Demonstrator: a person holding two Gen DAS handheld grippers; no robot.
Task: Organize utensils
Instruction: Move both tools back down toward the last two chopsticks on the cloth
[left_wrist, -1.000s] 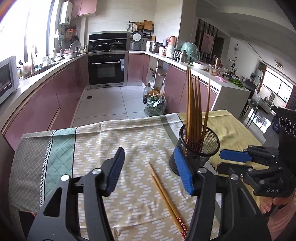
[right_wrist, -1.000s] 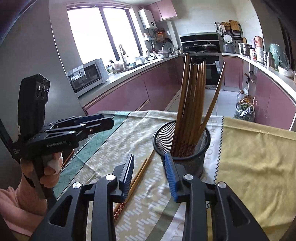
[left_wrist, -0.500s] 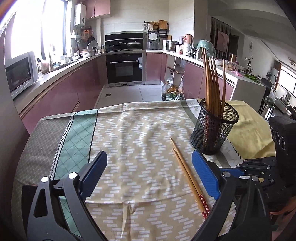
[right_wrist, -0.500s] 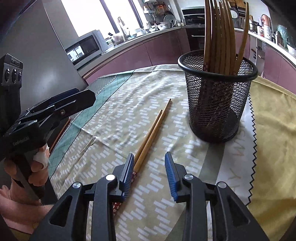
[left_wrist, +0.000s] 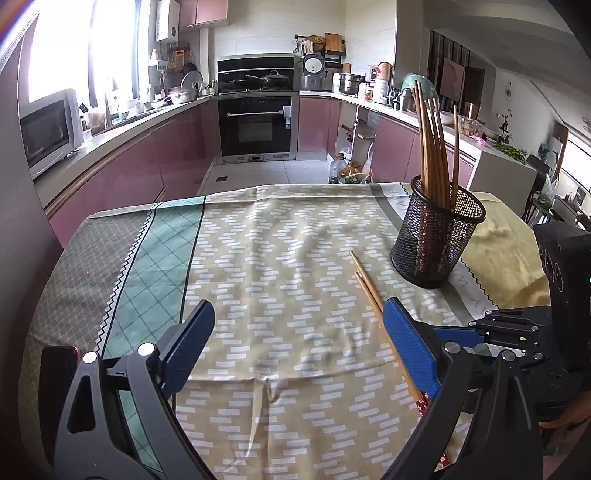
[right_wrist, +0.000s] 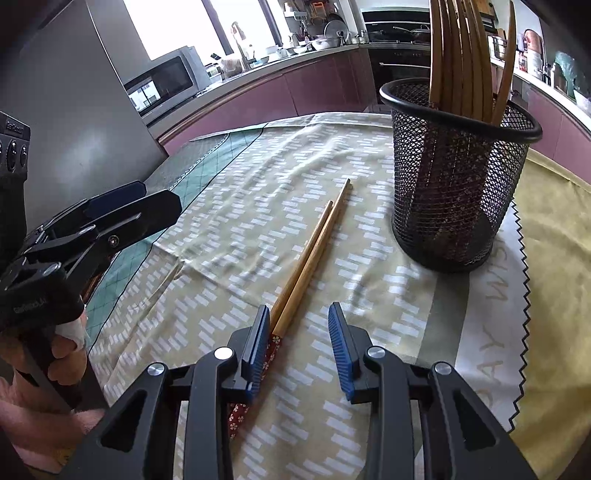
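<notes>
Worktop (right_wrist: 546, 295), cloth-covered. Left of the right wrist frame: left tool (right_wrist: 147, 206), jaws spread wide, nothing between them, gripped by a hand (right_wrist: 55, 354). Centre: two loose chopsticks (right_wrist: 310, 258) lying flat side by side, their red patterned ends at the lower-centre right tool (right_wrist: 299, 347), whose jaws stand partly apart, gripping nothing. Upper right: black mesh holder (right_wrist: 458, 184), upright, containing more chopsticks (right_wrist: 465, 55).

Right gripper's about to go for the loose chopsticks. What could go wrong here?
1. The two chopsticks lie touching on the cloth; the right gripper sits off-centre, one finger over their patterned ends, so it may catch only one.
2. The cloth is wrinkled and could bunch.
3. The mesh holder is already crowded; insertion could tip it.
</notes>
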